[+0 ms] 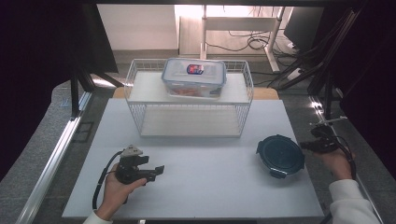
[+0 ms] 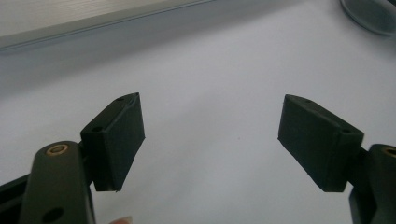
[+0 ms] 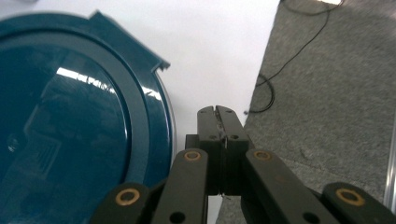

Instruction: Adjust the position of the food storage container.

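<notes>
My right gripper [image 3: 218, 112] sat closed on nothing beside the round container [image 1: 280, 155]. My left gripper [image 2: 210, 135] gaped, empty. Nothing was lifted yet, I judged.

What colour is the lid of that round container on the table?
Dark teal blue, glossy. The round container's lid shows best in the right gripper view.
</notes>
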